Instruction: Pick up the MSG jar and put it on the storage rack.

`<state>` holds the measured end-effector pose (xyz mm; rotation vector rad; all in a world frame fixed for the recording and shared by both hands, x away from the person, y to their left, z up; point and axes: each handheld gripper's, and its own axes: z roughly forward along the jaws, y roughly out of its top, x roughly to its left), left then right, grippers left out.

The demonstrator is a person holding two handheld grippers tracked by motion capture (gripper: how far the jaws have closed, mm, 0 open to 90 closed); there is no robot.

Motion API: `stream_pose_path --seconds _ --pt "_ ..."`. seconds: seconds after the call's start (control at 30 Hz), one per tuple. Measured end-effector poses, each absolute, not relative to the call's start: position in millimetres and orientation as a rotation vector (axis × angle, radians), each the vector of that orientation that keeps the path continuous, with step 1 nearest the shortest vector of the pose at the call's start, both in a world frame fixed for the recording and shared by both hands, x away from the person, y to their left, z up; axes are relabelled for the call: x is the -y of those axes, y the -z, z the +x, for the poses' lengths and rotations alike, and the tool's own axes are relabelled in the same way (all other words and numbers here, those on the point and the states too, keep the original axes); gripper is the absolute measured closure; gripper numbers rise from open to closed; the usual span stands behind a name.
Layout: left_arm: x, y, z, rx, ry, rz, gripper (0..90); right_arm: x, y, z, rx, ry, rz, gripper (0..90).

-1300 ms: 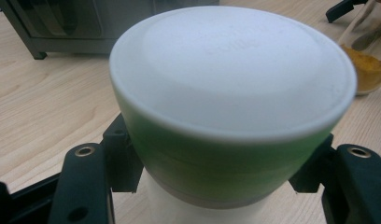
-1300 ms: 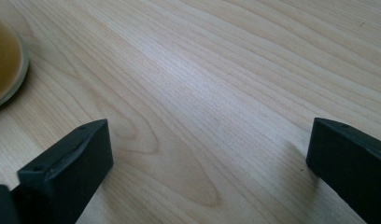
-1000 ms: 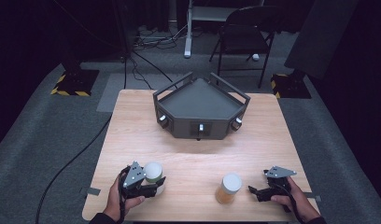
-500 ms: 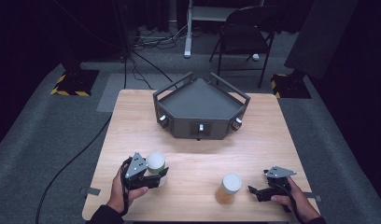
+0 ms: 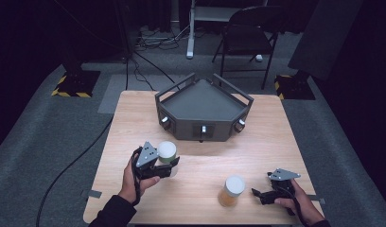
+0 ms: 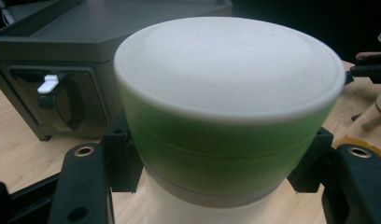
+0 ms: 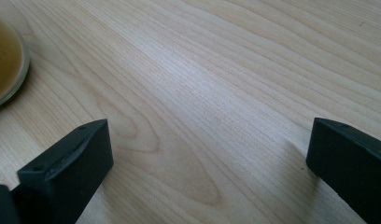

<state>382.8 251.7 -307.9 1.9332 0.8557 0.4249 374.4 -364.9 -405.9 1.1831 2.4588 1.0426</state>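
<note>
Your left gripper [image 5: 168,163] is clamped on the green plastic jar with a white lid [image 5: 167,153]. In the left gripper view the jar [image 6: 228,121] sits squarely between the two black jaws, one pressing on each side of its green wall just below the lid, with the lid standing above the jaw tips. From the high view the jar is upright in that grip over the near-left part of the light wooden table [image 5: 257,156], a little in front of the dark grey angular tray with knobs on its front [image 5: 203,111]. Whether the jar's base touches the wood, you cannot tell from these views.

Your right gripper [image 5: 258,194] rests low at the near-right edge of the table with its jaws wide apart and only bare wood grain between them in the right gripper view [image 7: 207,154]. The amber jar with a white lid [image 5: 231,190] stands upright just to the left of that gripper, near it but not between its jaws; its amber edge [image 7: 5,65] shows at the left border of the right gripper view.
</note>
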Motion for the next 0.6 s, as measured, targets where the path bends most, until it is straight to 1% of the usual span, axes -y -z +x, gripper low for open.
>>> stream_pose_path --seconds 0.27,0.6 --pt "-244.2 305.4 394.5 -0.849 -0.434 1.922 34.9 364.9 406.0 374.4 -2.459 -1.043 1.183 0.0" --pt "-234.0 296.0 409.8 -0.855 -0.459 1.852 34.8 365.0 406.0 374.5 -2.459 -1.043 1.184 0.0"
